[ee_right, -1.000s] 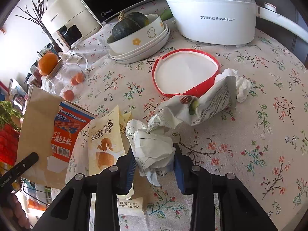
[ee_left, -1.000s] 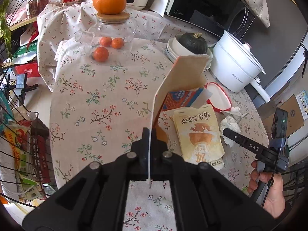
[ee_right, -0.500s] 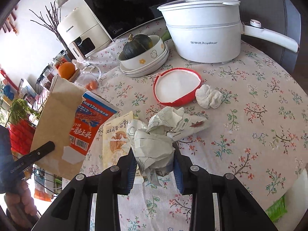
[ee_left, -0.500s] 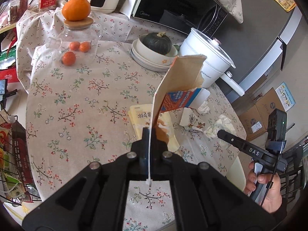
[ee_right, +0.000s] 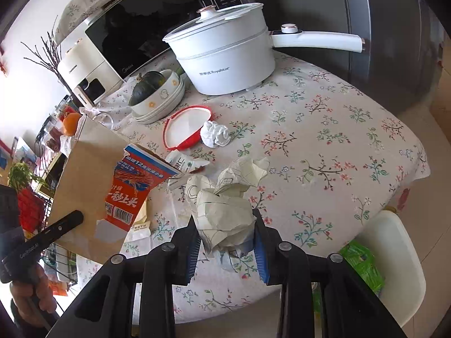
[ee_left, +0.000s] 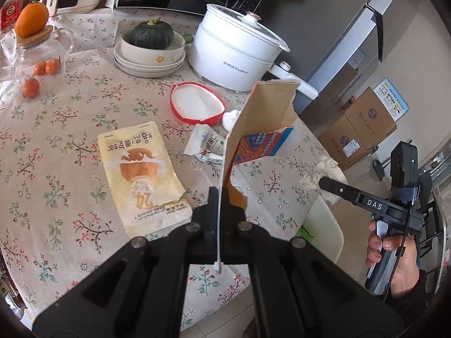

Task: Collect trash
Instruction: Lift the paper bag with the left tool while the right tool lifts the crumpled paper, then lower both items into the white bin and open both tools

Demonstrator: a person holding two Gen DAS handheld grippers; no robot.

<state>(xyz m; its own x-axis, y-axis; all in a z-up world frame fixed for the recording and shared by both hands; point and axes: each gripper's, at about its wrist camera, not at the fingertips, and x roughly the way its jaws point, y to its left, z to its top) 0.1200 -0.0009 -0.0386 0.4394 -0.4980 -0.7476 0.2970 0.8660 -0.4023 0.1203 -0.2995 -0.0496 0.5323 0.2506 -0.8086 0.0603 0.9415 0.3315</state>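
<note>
Both grippers are rising higher above the floral tablecloth than half a second ago, and the crumpled paper wad is coming up with the right one, now clear of the other scraps it was lying against. The right gripper is squeezing that wad between its blue-padded fingers, the jaws standing only as far apart as the paper's bulk, with loose folds spilling upward and forward past the tips. The left gripper is pinching the thin edge of a brown paper bag, its jaws pressed almost flat together on the sheet, so the bag is hanging upright in front of the camera. A red-and-blue carton is sticking out of the bag's mouth.

On the cloth, more trash is lying loose: a yellow snack pouch flat at the left, a small torn white wrapper beside it, a balled white tissue touching the rim of a red-edged lid. Behind these a white electric pot and a green squash in stacked bowls are standing near a microwave.
</note>
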